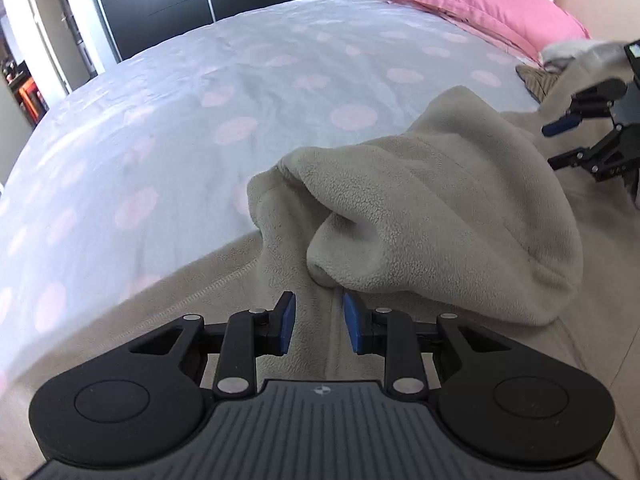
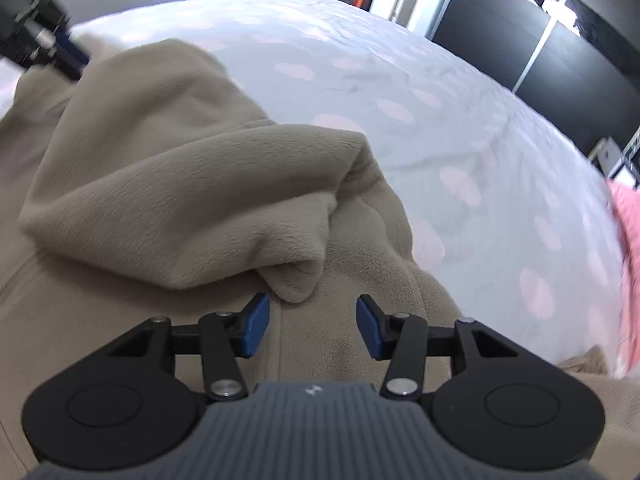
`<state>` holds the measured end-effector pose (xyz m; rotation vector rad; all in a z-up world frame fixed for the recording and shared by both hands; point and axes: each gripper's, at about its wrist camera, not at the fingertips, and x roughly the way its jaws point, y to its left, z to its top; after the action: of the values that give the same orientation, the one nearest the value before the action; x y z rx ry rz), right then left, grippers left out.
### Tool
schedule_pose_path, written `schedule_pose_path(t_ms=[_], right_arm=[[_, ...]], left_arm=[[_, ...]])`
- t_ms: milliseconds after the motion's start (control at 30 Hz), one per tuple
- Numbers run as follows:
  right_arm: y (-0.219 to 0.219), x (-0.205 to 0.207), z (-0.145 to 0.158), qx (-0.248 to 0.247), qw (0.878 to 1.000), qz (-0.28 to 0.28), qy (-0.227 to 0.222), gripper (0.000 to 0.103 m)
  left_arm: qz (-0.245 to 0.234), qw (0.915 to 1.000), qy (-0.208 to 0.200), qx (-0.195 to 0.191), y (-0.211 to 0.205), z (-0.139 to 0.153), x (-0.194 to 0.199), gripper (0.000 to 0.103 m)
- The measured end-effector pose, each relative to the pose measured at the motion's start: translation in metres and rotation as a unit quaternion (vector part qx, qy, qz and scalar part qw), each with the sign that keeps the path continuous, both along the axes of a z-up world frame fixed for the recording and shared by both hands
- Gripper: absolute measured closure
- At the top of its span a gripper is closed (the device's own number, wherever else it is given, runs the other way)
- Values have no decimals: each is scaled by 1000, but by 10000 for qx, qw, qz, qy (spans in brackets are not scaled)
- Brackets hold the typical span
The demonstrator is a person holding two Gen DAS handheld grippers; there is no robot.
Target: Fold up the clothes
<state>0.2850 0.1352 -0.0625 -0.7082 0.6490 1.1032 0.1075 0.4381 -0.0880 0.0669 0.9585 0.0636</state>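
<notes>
Lying on the spotted bedspread [image 1: 200, 92]: beige fleece garment [image 1: 440, 200], folded lump just beyond both grippers. Left gripper [image 1: 319, 322] fingers slightly spread, right gripper [image 2: 312, 327] fingers spread wider; neither holds fabric.

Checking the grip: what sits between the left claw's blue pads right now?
Nothing is clamped: in the left wrist view the left claw stands open above the beige fleece garment, whose flat fabric shows through the gap.
</notes>
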Motion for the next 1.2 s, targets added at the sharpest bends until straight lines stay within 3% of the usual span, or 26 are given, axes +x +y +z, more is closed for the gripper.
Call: schedule_pose_path(t_ms=[200,400,467,533,567,633,700,767,833,933,1100,1133,1200], right_arm=[[12,13,-12,185,9990,134,375,53],[42,18,-35,140,9977,576,336,69],[43,11,-34,40,9964,846,16,75],[41,-8,-30,-126,9868,1309,-947,78],[39,-21,-31,-220,9727,1618,-1650,78],[34,-42,-39,-472,9309,2198,-2879,79],[27,-55,-58,-759,8808,2742,-3784,79],[19,-64,-79,-1035,8213,3253,-4572,79],[8,-66,-101,-1297,7642,3687,-5131,79],[-8,-65,-123,-1597,6955,4218,-5593,80],[-38,-60,-152,-1834,5551,4950,-6428,81],[-42,-60,-154,-1879,5408,4982,-6512,79],[-44,-61,-151,-1977,5414,4892,-6546,75]], left_arm=[[291,9988,-249,-321,7,-6,7,78],[387,9984,-250,-342,9,-11,11,78],[448,9978,-284,-389,11,-12,14,78],[451,9977,-328,-388,11,-12,16,78],[450,9976,-344,-388,11,-12,17,78],[447,9977,-346,-385,11,-14,18,78],[454,9977,-332,-368,12,-16,18,78],[460,9978,-324,-347,11,-17,18,78],[462,9978,-326,-333,11,-17,17,78],[487,9979,-320,-296,12,-17,16,78],[557,9978,-288,-227,14,-18,15,78],[562,9977,-302,-222,14,-17,14,78],[549,9974,-386,-248,14,-10,12,78]])
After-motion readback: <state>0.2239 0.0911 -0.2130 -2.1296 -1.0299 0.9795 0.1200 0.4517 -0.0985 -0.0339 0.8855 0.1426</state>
